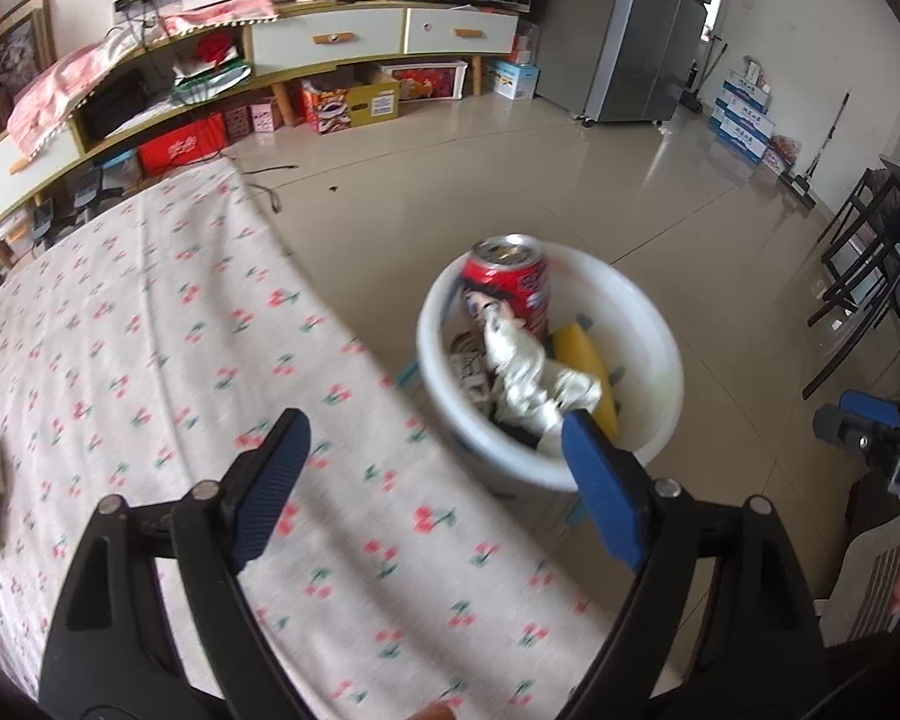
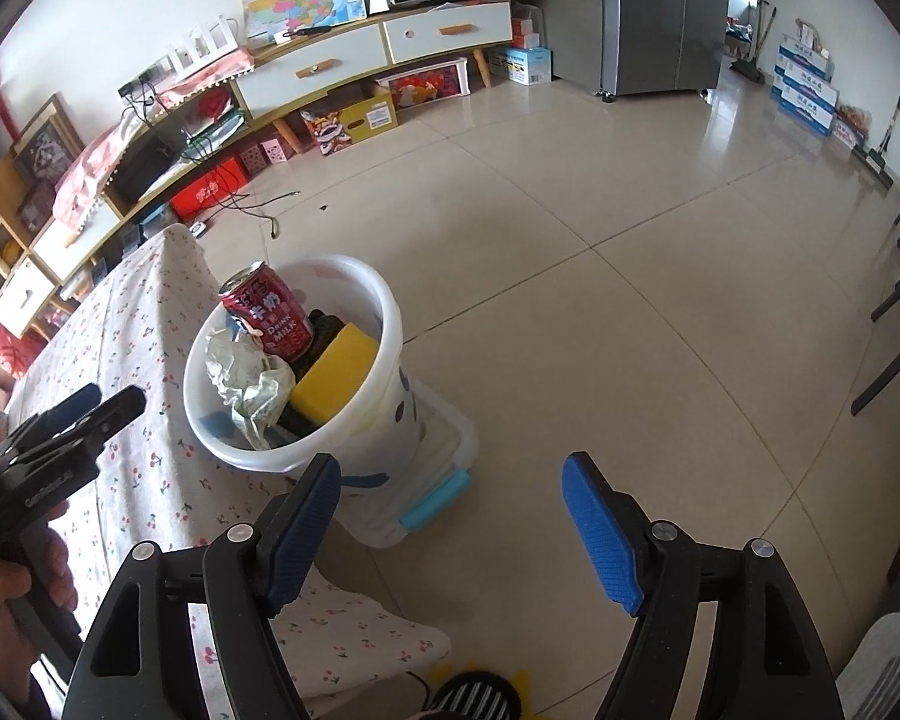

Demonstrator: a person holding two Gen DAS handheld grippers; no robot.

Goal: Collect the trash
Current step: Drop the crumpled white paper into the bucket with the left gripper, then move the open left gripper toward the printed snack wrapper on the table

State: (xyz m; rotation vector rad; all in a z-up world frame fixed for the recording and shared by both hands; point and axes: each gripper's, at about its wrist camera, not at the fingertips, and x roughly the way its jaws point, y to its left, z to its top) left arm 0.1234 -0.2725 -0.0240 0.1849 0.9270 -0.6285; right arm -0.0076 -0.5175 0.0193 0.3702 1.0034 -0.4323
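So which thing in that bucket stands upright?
The red can. It stands at the bucket's far side; the crumpled paper and yellow sponge lie slumped.

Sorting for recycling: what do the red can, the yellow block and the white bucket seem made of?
Red drink can: likely aluminium, with a shiny metal rim and printed glossy wall.
Yellow block: probably sponge foam, matte and soft-edged.
White round bucket: seemingly plastic, smooth and slightly translucent.
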